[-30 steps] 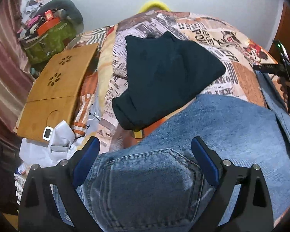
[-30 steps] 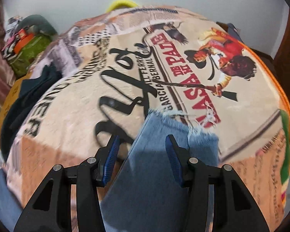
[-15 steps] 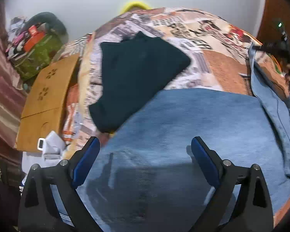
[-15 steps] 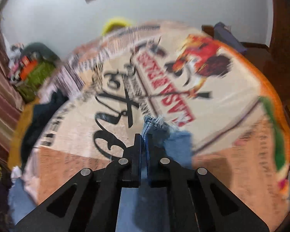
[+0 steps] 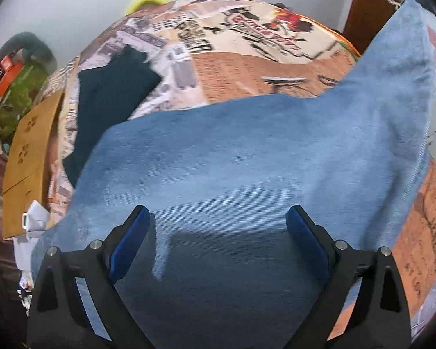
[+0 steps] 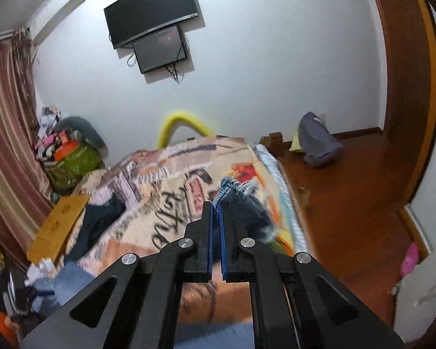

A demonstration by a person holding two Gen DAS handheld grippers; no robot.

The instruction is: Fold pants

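Observation:
The light blue jeans [image 5: 247, 157] lie across the bed's printed blanket [image 5: 247, 67]. One leg rises steeply toward the upper right of the left wrist view, its frayed hem [image 5: 404, 0] held high. My left gripper [image 5: 218, 229] is open just above the denim, holding nothing. My right gripper [image 6: 216, 212] is shut on the frayed hem [image 6: 238, 187] of the jeans leg and is lifted well above the bed, tilted up toward the wall.
A folded dark garment [image 5: 107, 99] lies on the blanket to the left. A wooden lap tray [image 5: 29, 151] lies at the bed's left edge. A cluttered pile [image 6: 64, 151] stands by the curtain. Wooden floor [image 6: 348, 192] and a grey bag [image 6: 316, 142] lie right of the bed.
My right gripper closed on the jeans hem and lifted it high, tilting up toward the wall. The jeans leg now rises with it. My left gripper stayed open and shifted over the denim.

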